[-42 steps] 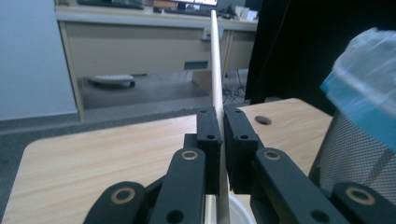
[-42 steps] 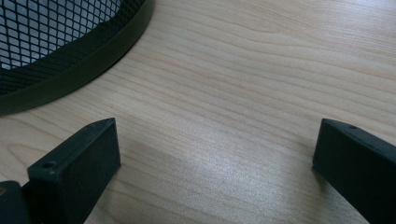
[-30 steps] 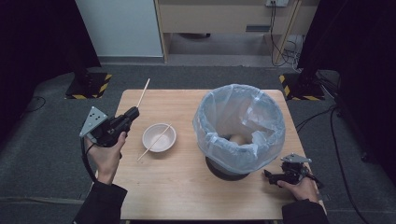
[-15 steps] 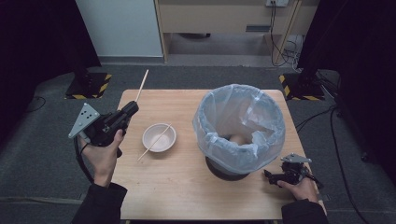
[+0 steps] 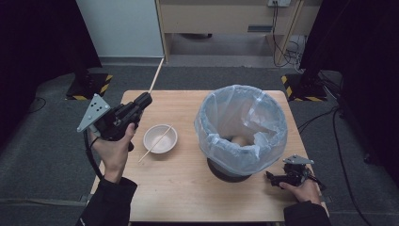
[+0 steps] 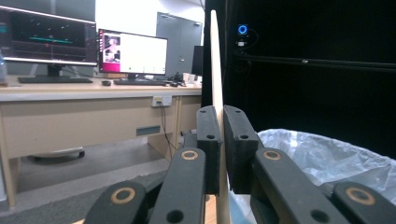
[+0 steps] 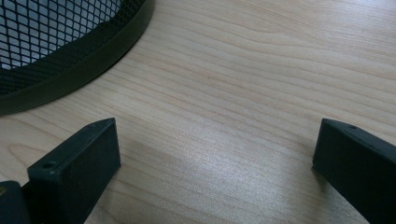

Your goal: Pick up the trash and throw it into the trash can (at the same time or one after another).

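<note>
My left gripper (image 6: 219, 140) is clamped on the chopstick (image 5: 155, 75) near its lower end: light, stiff, smooth, liable to pivot. Right gripper (image 7: 215, 158) jaws stand apart.

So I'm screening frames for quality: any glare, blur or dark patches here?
High view: dark sides, evenly lit table. Left gripper view: bright monitors, black right side, chopstick fairly sharp. Right gripper view: soft sheen on the wood, near fingers slightly soft.

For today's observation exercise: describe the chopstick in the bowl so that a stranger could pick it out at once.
Start at the bin lined with a clear bag on the wooden table. Just left of it sits a small pale bowl. The chopstick lies slanted across that bowl, unlike the other chopstick, which is clamped in the raised left gripper.
</note>
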`<state>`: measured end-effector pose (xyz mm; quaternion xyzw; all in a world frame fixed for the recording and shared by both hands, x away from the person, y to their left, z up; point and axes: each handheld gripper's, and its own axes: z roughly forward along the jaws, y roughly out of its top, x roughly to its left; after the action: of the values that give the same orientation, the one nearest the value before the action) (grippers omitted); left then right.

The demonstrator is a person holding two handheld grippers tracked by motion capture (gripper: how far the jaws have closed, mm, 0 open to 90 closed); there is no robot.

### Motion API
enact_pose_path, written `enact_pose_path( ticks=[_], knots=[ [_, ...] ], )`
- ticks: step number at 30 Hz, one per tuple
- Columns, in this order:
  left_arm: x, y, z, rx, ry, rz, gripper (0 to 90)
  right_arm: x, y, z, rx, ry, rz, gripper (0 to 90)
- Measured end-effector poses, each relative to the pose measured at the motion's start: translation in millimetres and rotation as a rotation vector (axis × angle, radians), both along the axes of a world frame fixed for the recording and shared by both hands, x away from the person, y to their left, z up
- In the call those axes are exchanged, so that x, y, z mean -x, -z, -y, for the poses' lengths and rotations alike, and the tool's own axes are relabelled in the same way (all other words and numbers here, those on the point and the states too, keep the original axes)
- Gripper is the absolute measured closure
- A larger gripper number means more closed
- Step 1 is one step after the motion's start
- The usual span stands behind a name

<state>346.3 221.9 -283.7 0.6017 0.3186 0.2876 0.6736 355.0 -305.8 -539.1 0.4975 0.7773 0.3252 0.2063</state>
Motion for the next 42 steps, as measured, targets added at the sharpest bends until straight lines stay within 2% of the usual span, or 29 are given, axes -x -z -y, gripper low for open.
enact_pose_path(
  ticks=[7, 10, 19, 28, 42],
  knots=[
    [-1.0, -10.7, 22.6, -0.003, 0.042, 0.028, 85.3, 0.0, 0.0, 0.0, 0.0, 0.0, 0.0, 1.0],
    [-1.8, -14.0, 31.9, 0.005, 0.059, 0.034, 85.3, 0.0, 0.0, 0.0, 0.0, 0.0, 0.0, 1.0],
    [-4.5, -22.2, 64.0, -0.005, 0.114, 0.05, 85.3, 0.0, 0.0, 0.0, 0.0, 0.0, 0.0, 1.0],
    [-7.2, -24.3, 97.9, -0.032, 0.179, 0.048, 85.3, 0.0, 0.0, 0.0, 0.0, 0.0, 0.0, 1.0],
    [-14.4, -25.9, 139.2, -0.06, 0.238, 0.04, 85.3, 0.0, 0.0, -0.2, -0.002, 0.002, 0.0, 1.0]
  ],
)
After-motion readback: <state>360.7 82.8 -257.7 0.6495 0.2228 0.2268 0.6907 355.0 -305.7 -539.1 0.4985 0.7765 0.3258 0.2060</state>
